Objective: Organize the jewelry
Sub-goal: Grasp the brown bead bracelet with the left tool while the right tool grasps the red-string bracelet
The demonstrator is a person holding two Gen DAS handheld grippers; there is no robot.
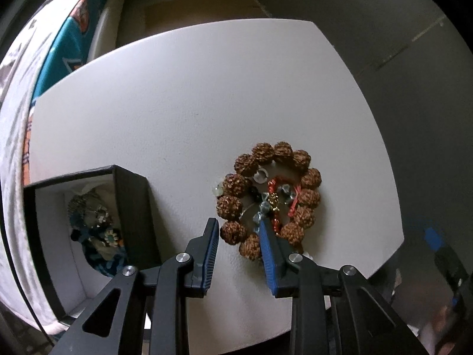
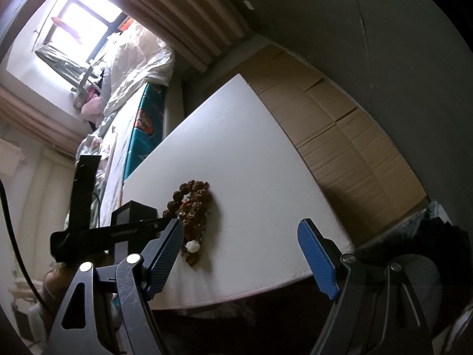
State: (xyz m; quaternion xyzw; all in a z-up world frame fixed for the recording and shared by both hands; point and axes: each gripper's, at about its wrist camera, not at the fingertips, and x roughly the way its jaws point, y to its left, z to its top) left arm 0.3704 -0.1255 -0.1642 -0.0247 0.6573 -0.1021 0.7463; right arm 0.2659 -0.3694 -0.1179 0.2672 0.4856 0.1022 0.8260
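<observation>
Jaws of the left gripper (image 1: pixel 241 227) are spread apart, straddling the near side of a brown seed-bead bracelet (image 1: pixel 270 198); one blue pad lies over the small pieces inside the ring, and contact cannot be confirmed. Jaws of the right gripper (image 2: pixel 239 236) are held wide apart and empty, off the near edge of the bench (image 1: pixel 207 103). The bracelet lies flat near the bench's right edge, ringing a tangle of red thread (image 1: pixel 276 189), crystal beads and a gold charm. It is judged light, limp between rigid, knobbly beads that should grip well; a single bead on the near arc is the likeliest hold. Snagging of the tangle is a risk. A black jewelry box (image 1: pixel 88 224), open and part-filled, stands at the left edge. The bench is white and matte, with a bed (image 2: pixel 124 112) beside it and cardboard cartons (image 2: pixel 340 124) behind.
</observation>
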